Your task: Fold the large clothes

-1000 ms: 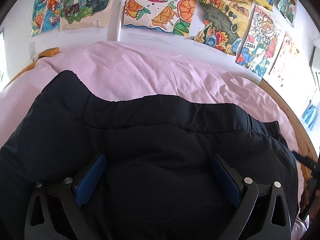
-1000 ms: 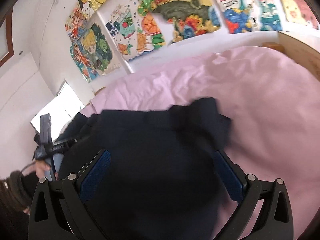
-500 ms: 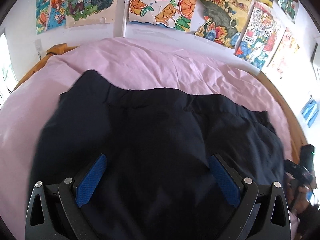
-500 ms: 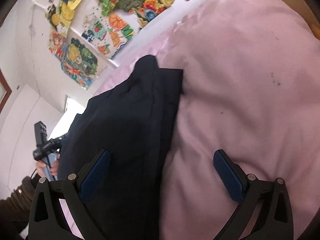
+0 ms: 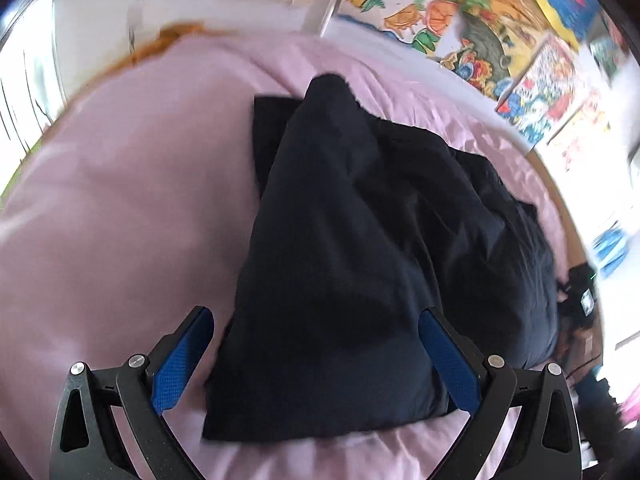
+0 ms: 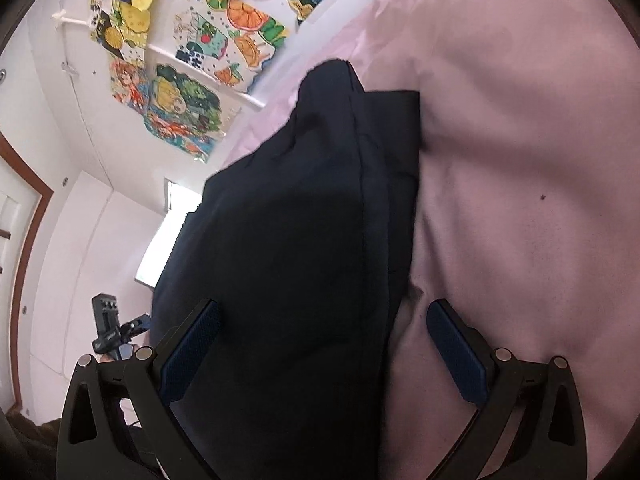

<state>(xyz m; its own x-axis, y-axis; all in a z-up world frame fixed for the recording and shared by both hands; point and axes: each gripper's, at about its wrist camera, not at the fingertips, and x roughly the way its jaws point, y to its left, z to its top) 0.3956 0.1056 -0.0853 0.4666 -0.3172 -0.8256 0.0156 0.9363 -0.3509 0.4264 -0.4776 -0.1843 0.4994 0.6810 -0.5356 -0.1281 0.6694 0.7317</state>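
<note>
So the big dark navy padded garment (image 5: pixel 360 248) is lying in a folded bundle on the pink cotton bedsheet (image 5: pixel 120 200), roughly mid-bed, with the wall of colourful kids' drawings (image 5: pixel 460 12) beyond its far end. It looks doubled over lengthwise: in the right wrist view you can see one layer stacked on another, with a flat lower edge (image 6: pixel 400 168) peeking out along the side of the garment. My guess is that's why it sits as a long narrow wedge instead of spread out, one half got laid over the other.

The left gripper (image 5: pixel 316 356) is spread wide, blue pads on either side of the garment's near corner, and nothing is pinched between them. The cloth just sits in the gap. It hangs over the near end, probably because that's the end you'd grab for the next fold.

The right gripper (image 6: pixel 324 354) is also gaping wide. Its left pad is over the garment, its right pad over bare sheet, so it straddles the garment's long edge without holding anything. You can also spot the other handheld gripper (image 6: pixel 110 330) past the garment's left side.

If I had to call it, the lengthwise fold is done and a crosswise one is next. Puffy fabric like this tends to spring back open, so a deep bite through both layers seems smart.
</note>
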